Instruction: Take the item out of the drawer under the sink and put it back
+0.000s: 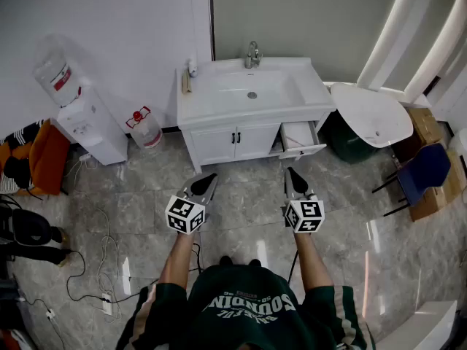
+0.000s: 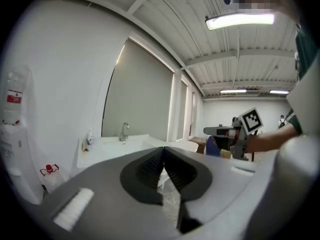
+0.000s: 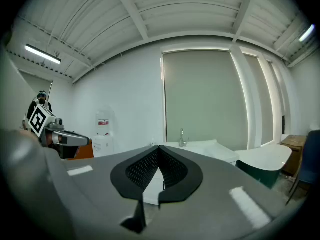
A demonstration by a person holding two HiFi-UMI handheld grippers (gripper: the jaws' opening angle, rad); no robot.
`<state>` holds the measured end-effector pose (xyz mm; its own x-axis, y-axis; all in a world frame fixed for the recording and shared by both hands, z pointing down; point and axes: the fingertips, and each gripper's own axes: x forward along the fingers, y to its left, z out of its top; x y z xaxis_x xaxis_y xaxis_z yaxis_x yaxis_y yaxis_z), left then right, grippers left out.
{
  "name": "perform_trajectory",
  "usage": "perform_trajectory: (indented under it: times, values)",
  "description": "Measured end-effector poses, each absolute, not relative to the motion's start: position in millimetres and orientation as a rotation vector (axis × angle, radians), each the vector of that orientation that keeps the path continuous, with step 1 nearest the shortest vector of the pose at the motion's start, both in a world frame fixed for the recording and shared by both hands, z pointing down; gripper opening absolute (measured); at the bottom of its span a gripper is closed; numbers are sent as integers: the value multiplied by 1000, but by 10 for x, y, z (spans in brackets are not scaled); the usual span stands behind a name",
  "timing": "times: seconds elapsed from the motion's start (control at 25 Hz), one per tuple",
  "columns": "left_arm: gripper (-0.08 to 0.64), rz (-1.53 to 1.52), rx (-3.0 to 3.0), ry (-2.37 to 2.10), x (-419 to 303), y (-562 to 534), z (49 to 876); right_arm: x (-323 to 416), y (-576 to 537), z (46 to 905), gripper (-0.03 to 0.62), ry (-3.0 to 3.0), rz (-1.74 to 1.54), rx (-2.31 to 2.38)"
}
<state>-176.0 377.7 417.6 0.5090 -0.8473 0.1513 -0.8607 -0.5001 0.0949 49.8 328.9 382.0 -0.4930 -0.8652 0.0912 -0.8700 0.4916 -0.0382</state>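
While drawer (image 1: 299, 135) juts out, tiled floor (image 1: 244, 192) ahead

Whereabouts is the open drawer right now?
In the head view, the drawer stands pulled out at the right end of the white sink cabinet, just right of its two doors and below the basin.

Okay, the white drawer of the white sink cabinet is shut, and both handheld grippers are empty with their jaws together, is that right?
Not quite: the white drawer of the white sink cabinet stands pulled open, as the head view shows. The left gripper and right gripper are indeed empty with jaws together.
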Motion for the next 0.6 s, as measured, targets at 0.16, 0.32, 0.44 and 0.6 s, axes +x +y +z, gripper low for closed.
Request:
perform_trajectory:
  times: [0.16, 0.32, 0.44, 0.6]
  values:
    - [51, 130, 2585, -1473, -1784, 3809, 4212, 489, 3316, 3843, 2, -2663, 123, 1560]
    - [51, 129, 2588, -1467, -1800, 3814, 4198, 493, 3326, 3814, 2, -2673, 126, 1584]
    - [51, 128, 2585, -1460, -1827, 3798, 4200, 453, 3325, 3806, 2, -2673, 126, 1579]
    - [51, 136, 2582, -1446, -1846, 3770, 4257, 388, 3317, 3868, 2, -2675, 140, 1558]
